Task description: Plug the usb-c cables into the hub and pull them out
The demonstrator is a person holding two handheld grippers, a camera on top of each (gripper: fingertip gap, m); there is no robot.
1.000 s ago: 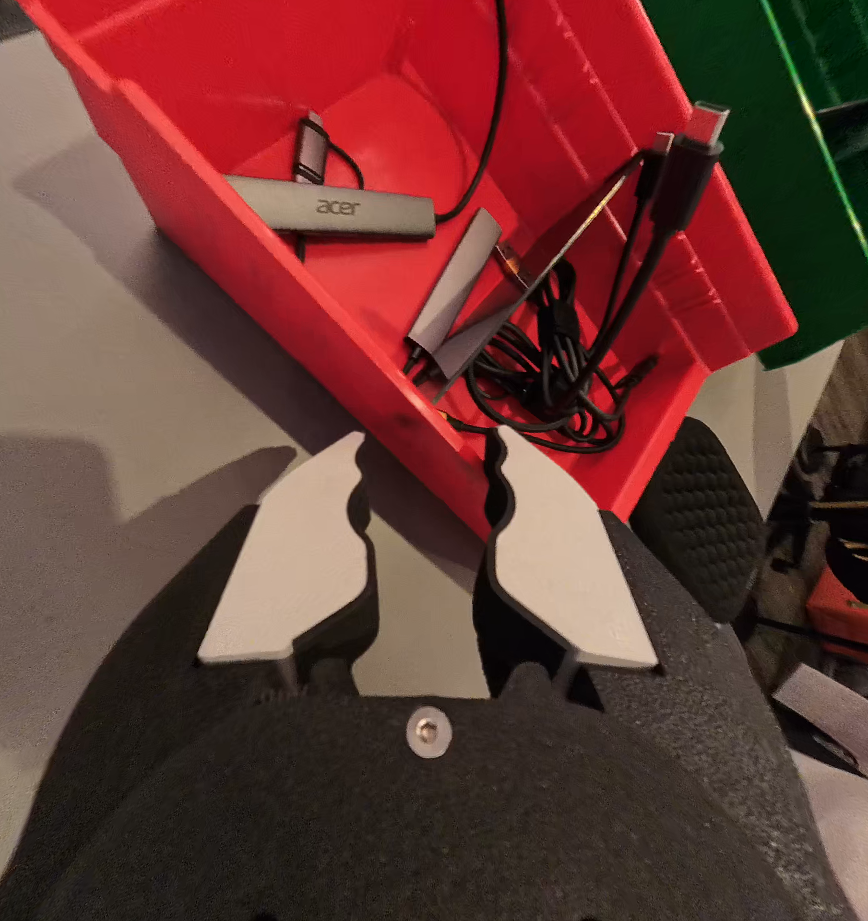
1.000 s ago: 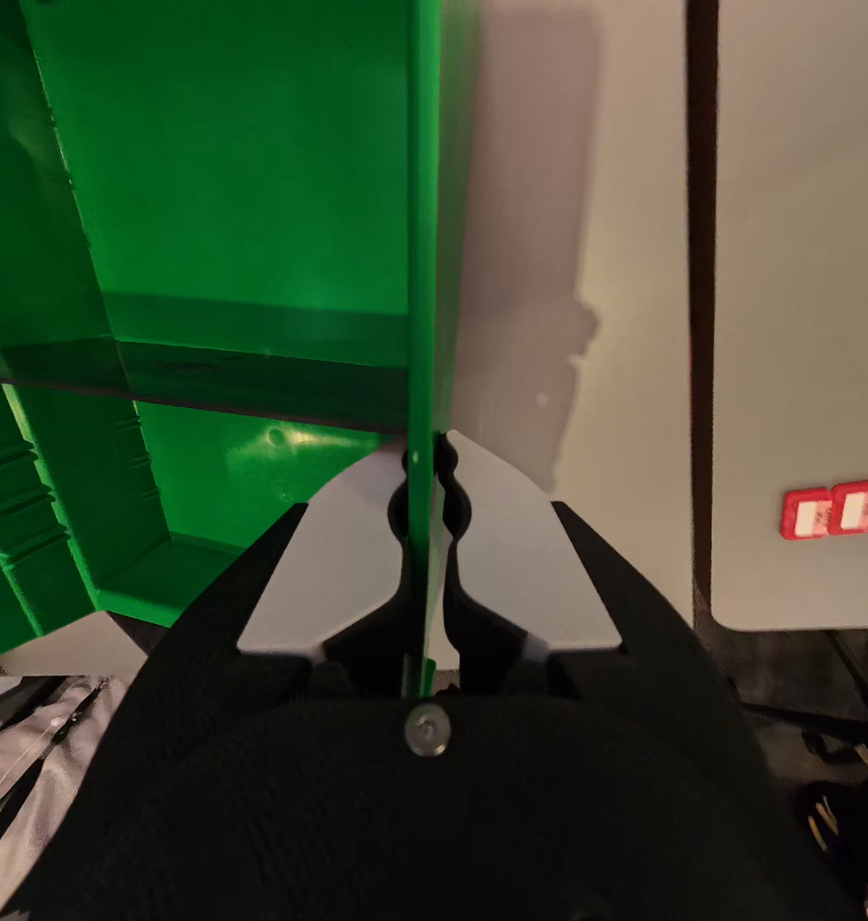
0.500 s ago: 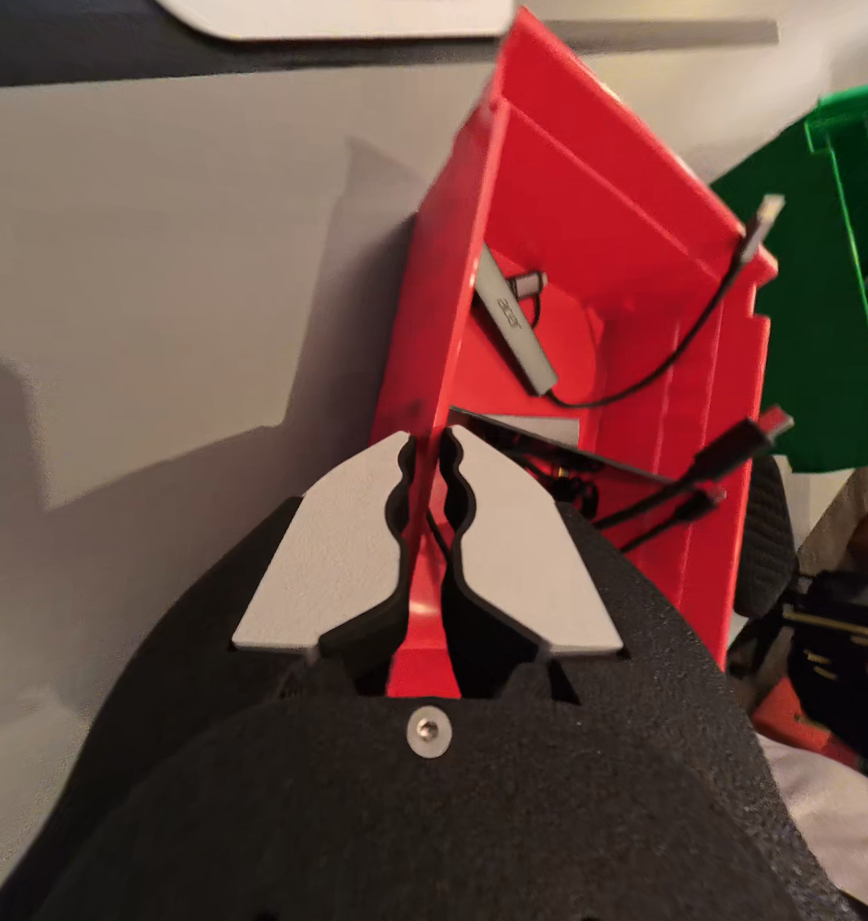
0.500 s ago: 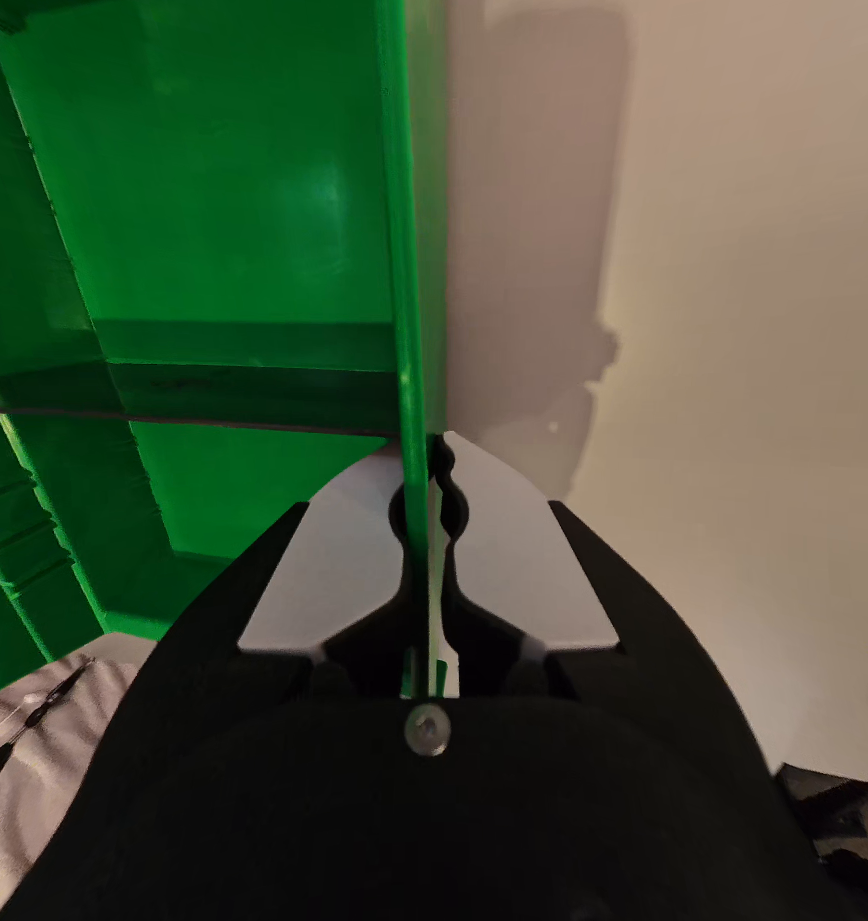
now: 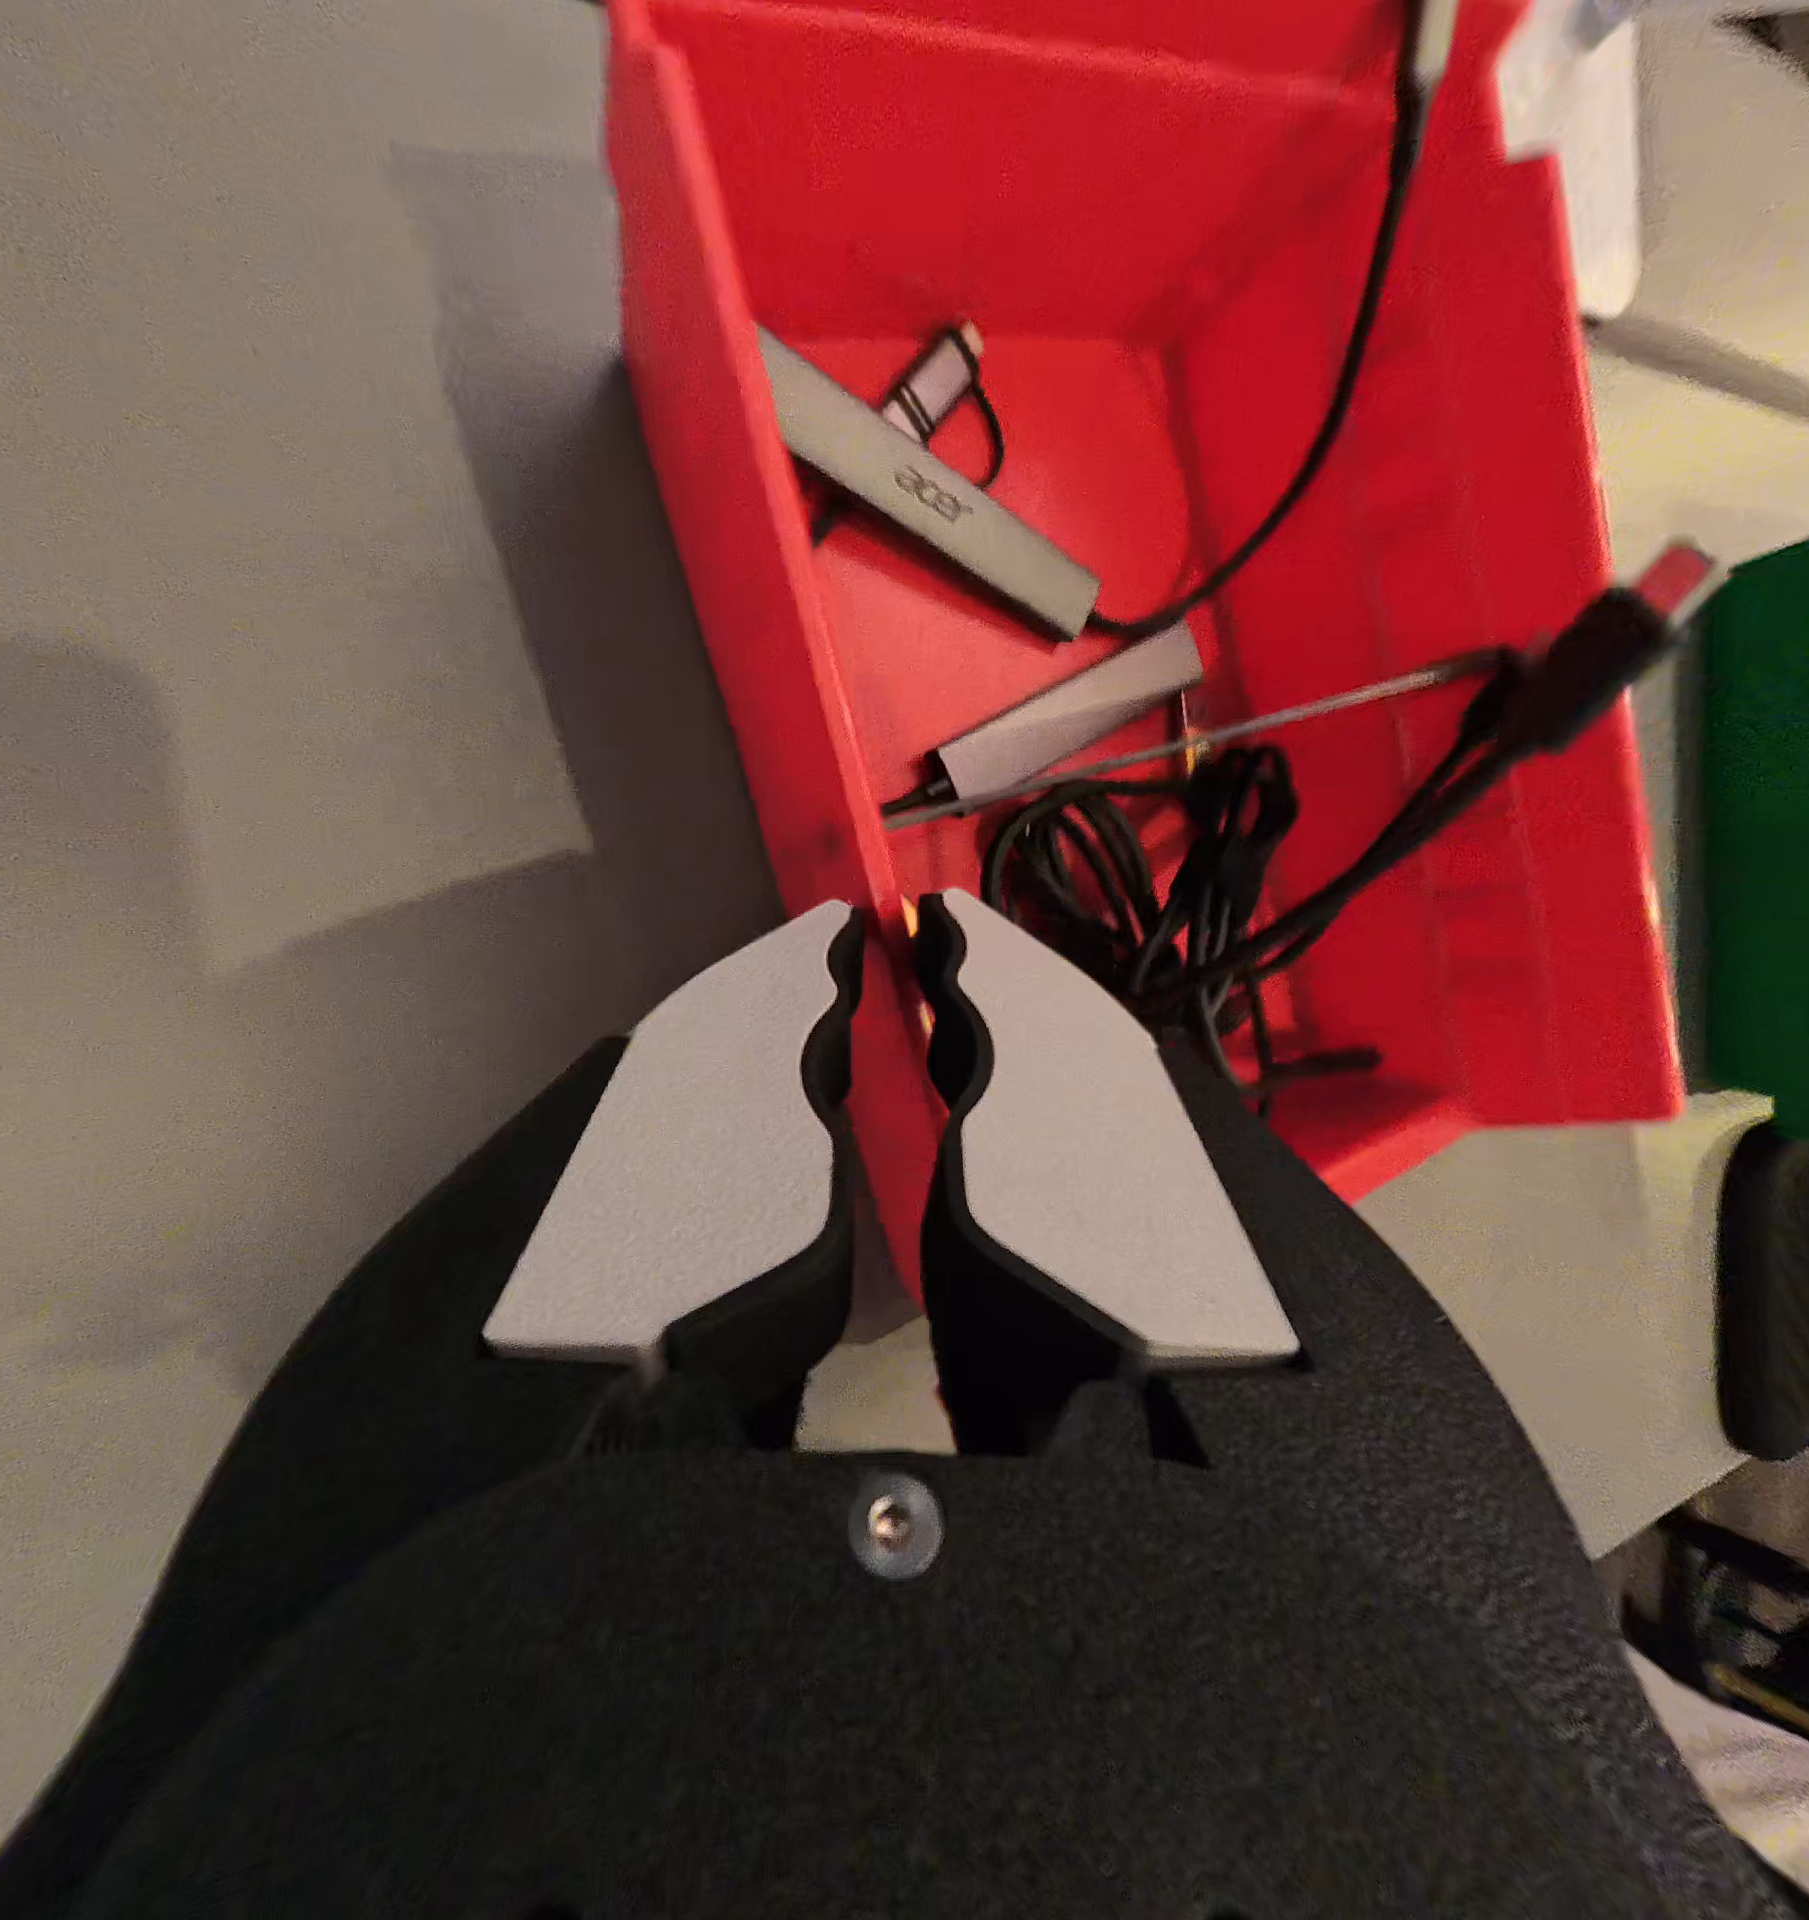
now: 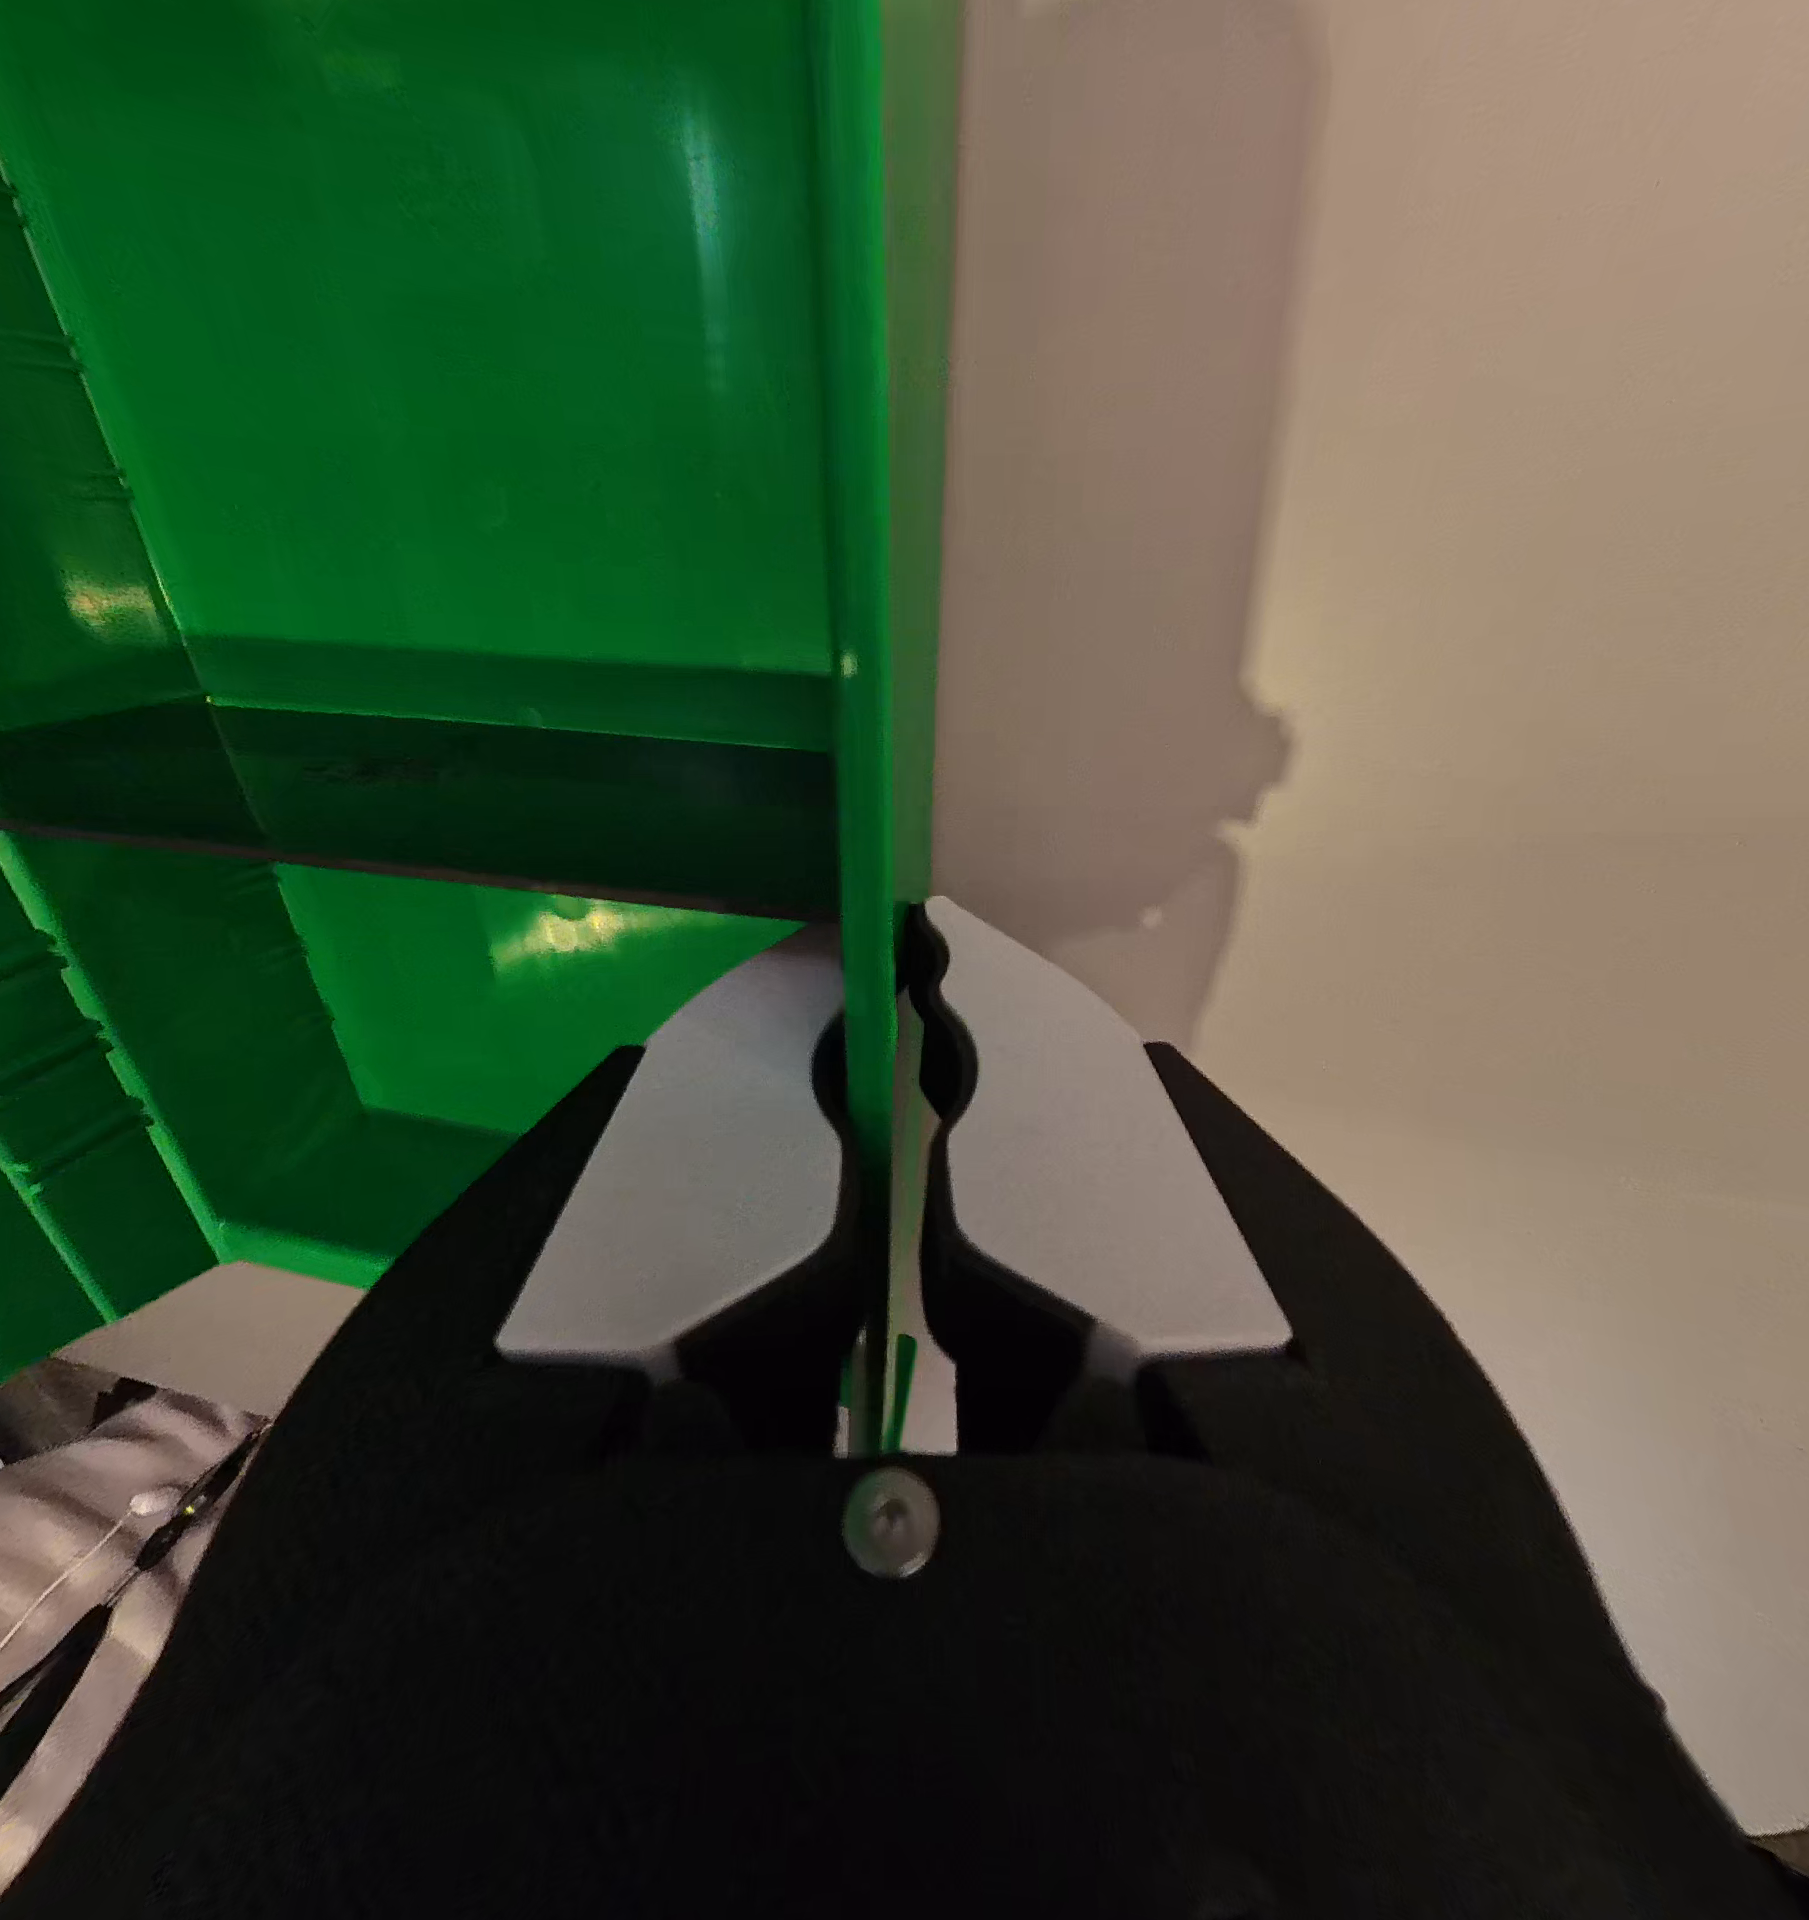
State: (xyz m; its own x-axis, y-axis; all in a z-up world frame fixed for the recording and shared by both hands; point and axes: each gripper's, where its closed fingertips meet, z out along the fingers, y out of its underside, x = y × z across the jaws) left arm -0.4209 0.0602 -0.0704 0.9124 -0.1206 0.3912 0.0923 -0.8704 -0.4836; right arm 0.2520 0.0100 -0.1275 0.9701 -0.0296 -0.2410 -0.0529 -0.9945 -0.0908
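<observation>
Left gripper [image 5: 887,920], open beside the red bin [image 5: 1087,208] a second ago, now clenched on its near wall, and right gripper [image 6: 905,920] still clamping the green bin [image 6: 412,416]; hubs [image 5: 931,488] and usb-c cables [image 5: 1139,894] lie inside the red bin, plugging not begun.

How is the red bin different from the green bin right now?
The red bin holds grey hubs and tangled black cables; the green bin shows nothing inside, as far as seen. The left hand-held gripper pinches the red bin's left wall; the right hand-held gripper pinches the green bin's right wall. Both are open plastic bins on the pale table.
</observation>
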